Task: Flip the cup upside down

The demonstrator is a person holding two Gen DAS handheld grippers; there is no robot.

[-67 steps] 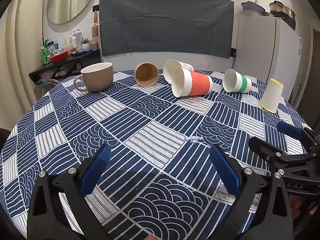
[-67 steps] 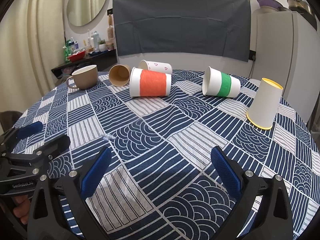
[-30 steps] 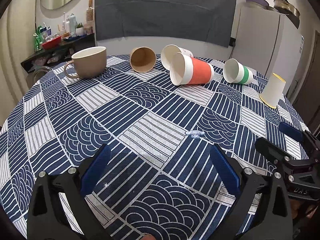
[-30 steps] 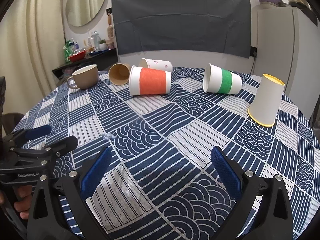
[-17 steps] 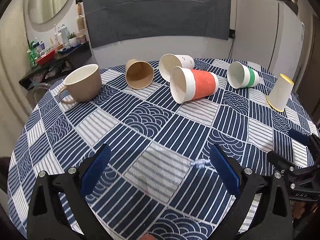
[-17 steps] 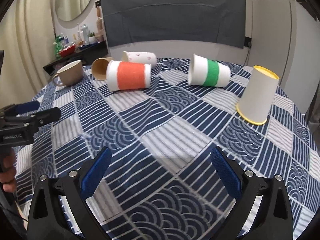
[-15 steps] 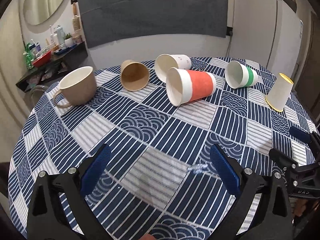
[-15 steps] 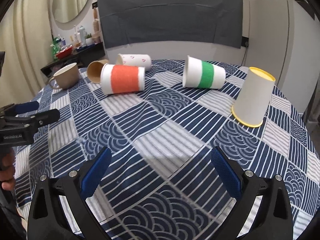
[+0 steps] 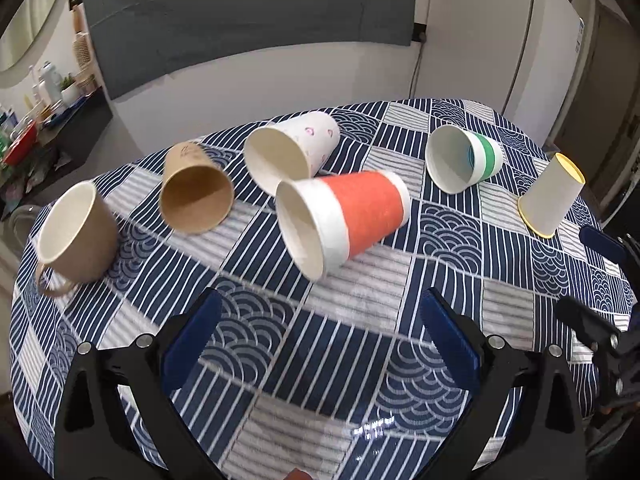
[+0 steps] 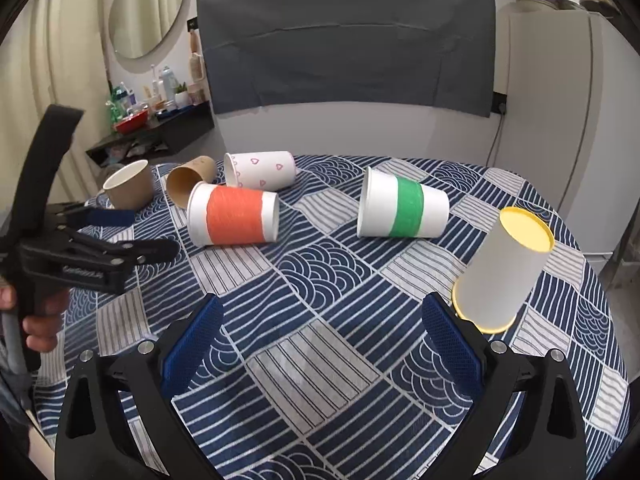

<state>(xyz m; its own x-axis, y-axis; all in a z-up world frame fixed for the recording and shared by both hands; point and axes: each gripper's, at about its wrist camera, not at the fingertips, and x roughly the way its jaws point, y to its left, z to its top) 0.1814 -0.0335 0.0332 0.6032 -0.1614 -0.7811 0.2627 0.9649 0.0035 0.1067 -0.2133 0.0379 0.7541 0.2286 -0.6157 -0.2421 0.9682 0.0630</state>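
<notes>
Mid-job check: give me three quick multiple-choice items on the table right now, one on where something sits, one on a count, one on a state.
1. Nearest the right hand-held gripper?
A. mug
B. yellow-rimmed cup
C. brown cup

2. How many paper cups lie on their sides?
A. two
B. four
C. six

3. The left hand-held gripper is:
A. open, empty
B. shut on a cup
C. out of view

Answers:
1 B: the yellow-rimmed cup stands by its right finger.
2 B: orange-banded cup, green-banded cup, heart-print cup, brown cup.
3 A: fingers spread, nothing between.

Patterned table (image 10: 328, 364) bearing five paper cups (one inverted) (image 10: 505, 269), mug (image 9: 76, 236).
</notes>
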